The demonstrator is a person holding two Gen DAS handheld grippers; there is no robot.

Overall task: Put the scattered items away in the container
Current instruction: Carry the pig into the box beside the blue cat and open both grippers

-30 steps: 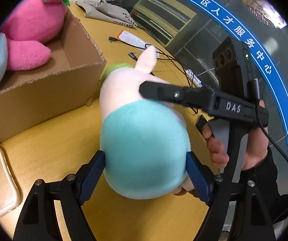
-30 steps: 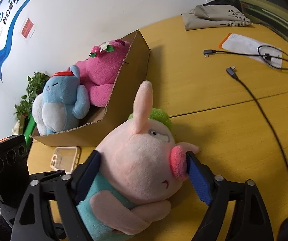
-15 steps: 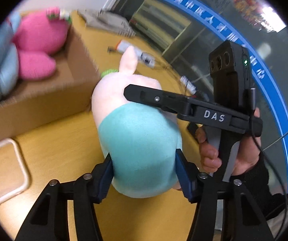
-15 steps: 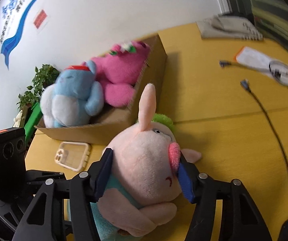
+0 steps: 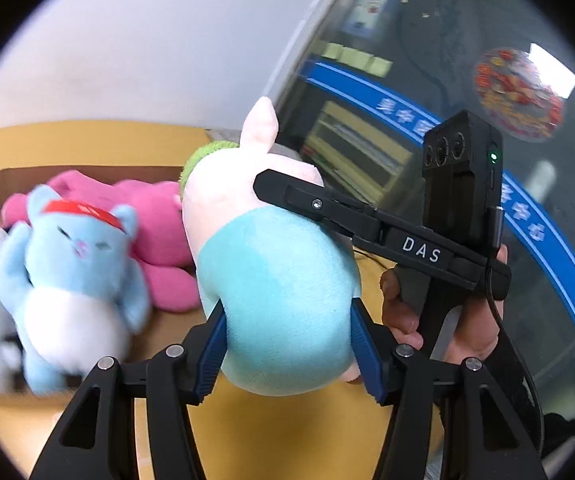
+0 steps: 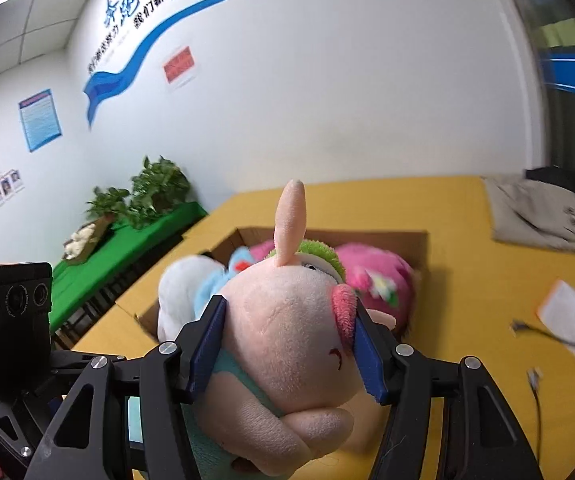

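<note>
A pink pig plush (image 6: 287, 332) with a teal body (image 5: 283, 300) and green hair is held in the air by both grippers. My left gripper (image 5: 287, 340) is shut on its teal rear. My right gripper (image 6: 287, 340) is shut on its pink head; it also shows in the left wrist view (image 5: 327, 208). The plush hangs just in front of and above the open cardboard box (image 6: 419, 248), which holds a blue cat plush (image 5: 75, 272), a pink plush (image 5: 155, 220) and a white plush (image 6: 183, 284).
The yellow table (image 6: 487, 300) carries a folded grey cloth (image 6: 539, 216) at the far right, a white packet (image 6: 571, 312) and loose cables (image 6: 535, 380). A green bench with plants (image 6: 143, 200) stands past the table's left edge. A glass wall is on the right.
Both grippers closed tighter on the pig plush and lifted it off the table, up and toward the box. The box's inside and its plush toys now show from above.
</note>
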